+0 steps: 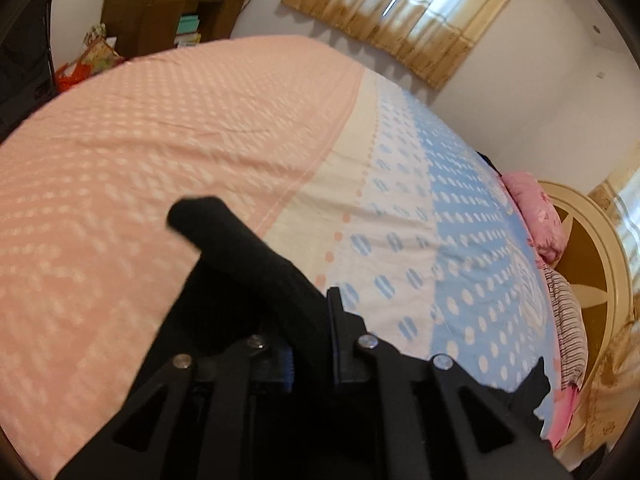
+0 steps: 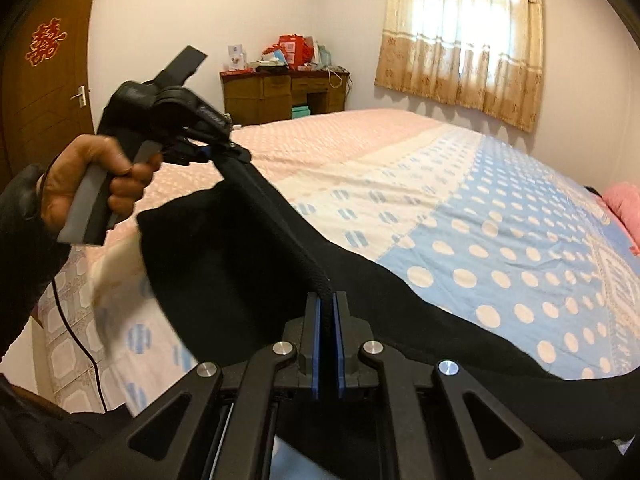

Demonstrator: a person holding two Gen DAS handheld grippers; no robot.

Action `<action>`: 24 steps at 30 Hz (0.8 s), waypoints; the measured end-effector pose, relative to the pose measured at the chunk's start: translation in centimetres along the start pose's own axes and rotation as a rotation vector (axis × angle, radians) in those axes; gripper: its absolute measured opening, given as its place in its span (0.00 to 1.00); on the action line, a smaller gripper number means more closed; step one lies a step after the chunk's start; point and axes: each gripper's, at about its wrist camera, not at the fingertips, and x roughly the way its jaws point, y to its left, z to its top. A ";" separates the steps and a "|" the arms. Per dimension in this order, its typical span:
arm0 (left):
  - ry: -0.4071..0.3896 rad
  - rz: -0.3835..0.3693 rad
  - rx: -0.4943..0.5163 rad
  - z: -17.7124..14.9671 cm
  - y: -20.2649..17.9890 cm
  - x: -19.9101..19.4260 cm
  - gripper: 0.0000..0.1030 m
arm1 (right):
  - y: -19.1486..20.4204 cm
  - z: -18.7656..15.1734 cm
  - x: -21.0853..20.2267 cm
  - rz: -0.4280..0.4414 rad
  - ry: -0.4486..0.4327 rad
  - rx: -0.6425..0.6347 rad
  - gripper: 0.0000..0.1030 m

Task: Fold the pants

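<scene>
Nearest the right wrist camera, the right gripper (image 2: 327, 312) is clamped tight on the ribbed waistband edge of a pair of black pants (image 2: 248, 280), its blue-lined fingers (image 2: 317, 344) pressed against the cloth from both sides. From that grip the band runs taut up and to the left to the left gripper (image 2: 236, 155), which a person's left hand (image 2: 86, 184) holds by its grey handle; its jaws are closed on the other end of the band. Between the two tools the dark fabric sags in a wide fold, lifted off the bed (image 2: 460, 216) at the near edge and trailing away along the mattress to the right. A black cable (image 2: 76, 336) hangs below the hand, over a tiled floor (image 2: 68, 312).

In the left wrist view the left gripper (image 1: 310, 344) pinches a thick roll of the pants (image 1: 240, 240), which juts up and away over the sheet. Beyond, the bedspread (image 1: 180, 140) shows pink on the left and blue with white dots on the right, with pink pillows (image 1: 536, 216) against a cream headboard (image 1: 592, 248). Farthest off stand a wooden desk (image 2: 284, 88) piled with boxes, a curtained window (image 2: 464, 36) and a brown door (image 2: 48, 92) bearing a red ornament
</scene>
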 end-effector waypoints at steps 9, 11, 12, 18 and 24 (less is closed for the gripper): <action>-0.023 0.100 0.122 -6.4 1.1 -2.8 0.13 | 3.0 -3.6 -1.4 -0.006 0.055 -0.065 0.06; -0.006 0.126 0.118 -7.6 2.1 -2.3 0.17 | 3.5 -4.6 -1.6 -0.006 0.068 -0.073 0.06; 0.006 0.145 0.111 -8.0 2.6 -1.9 0.19 | 3.7 -5.0 -1.4 -0.006 0.076 -0.074 0.06; -0.038 0.160 0.158 -9.6 2.9 -1.7 0.21 | 4.5 -7.0 0.3 -0.021 0.126 -0.085 0.06; 0.009 0.161 0.225 -9.8 2.9 -2.5 0.28 | 4.7 -8.3 1.6 -0.029 0.170 -0.080 0.06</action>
